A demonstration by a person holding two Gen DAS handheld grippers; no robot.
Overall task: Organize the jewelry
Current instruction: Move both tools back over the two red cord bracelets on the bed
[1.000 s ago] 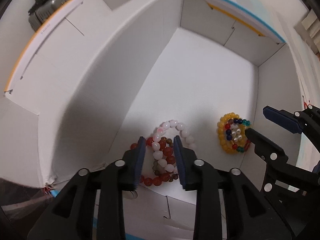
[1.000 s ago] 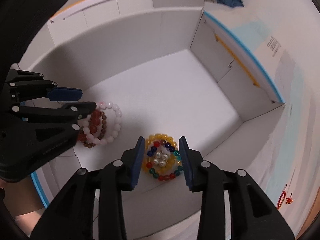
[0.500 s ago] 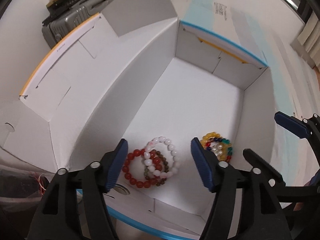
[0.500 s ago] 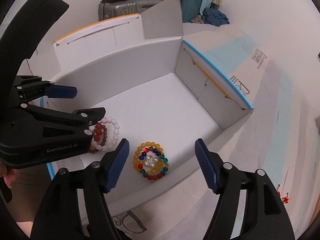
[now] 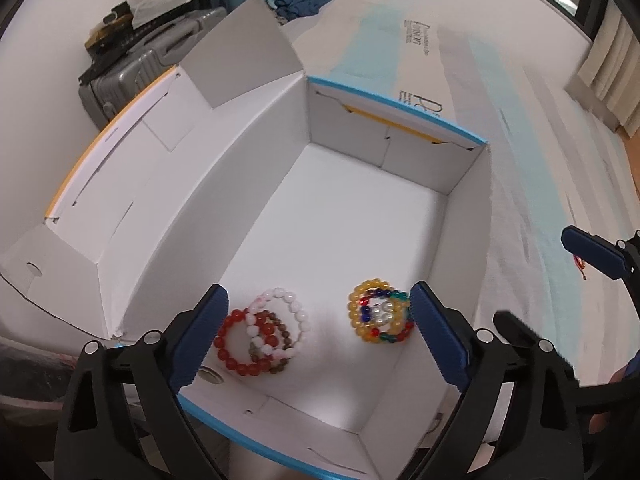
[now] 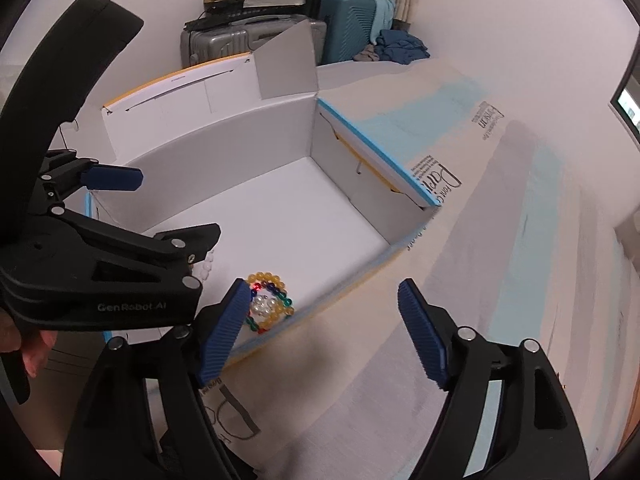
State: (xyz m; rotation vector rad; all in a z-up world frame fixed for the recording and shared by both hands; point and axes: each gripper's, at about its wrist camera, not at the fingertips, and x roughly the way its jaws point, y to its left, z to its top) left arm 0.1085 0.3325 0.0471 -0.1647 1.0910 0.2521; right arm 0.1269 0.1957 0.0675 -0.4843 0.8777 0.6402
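Looking down through both wrist cameras, I find a white cardboard box (image 5: 360, 216) standing open, its flaps folded outward, blue edging along the near and far rims. Two clusters of beaded bracelets lie on the box floor near its front wall, apart from each other.

Left cluster (image 5: 262, 336): a red bead bracelet, a pale pink-white one and a brown one, overlapping and touching. Right cluster (image 5: 380, 317): a yellow bead ring around multicoloured beads with white pearls at the centre. From the right wrist view the right cluster shows at (image 6: 269, 302), close to the box's near corner; the left cluster is almost wholly hidden there behind the other tool.

My left tongs (image 5: 316, 340) stand wide apart, having just been opening. Both clusters appear between the blue pads (image 5: 198, 340) in the picture, but the pads touch neither; nothing is gripped.

My right tongs (image 6: 324, 332) are likewise spread, having just been opening, and hold nothing. Its left pad (image 6: 222, 334) overlaps the edge of the right cluster in view; whether it is above or beside it I cannot tell for certain.

Suitcases (image 6: 256, 38) and folded clothes (image 6: 400, 46) sit beyond the box. A fingertip shows at the left edge of the right wrist view.
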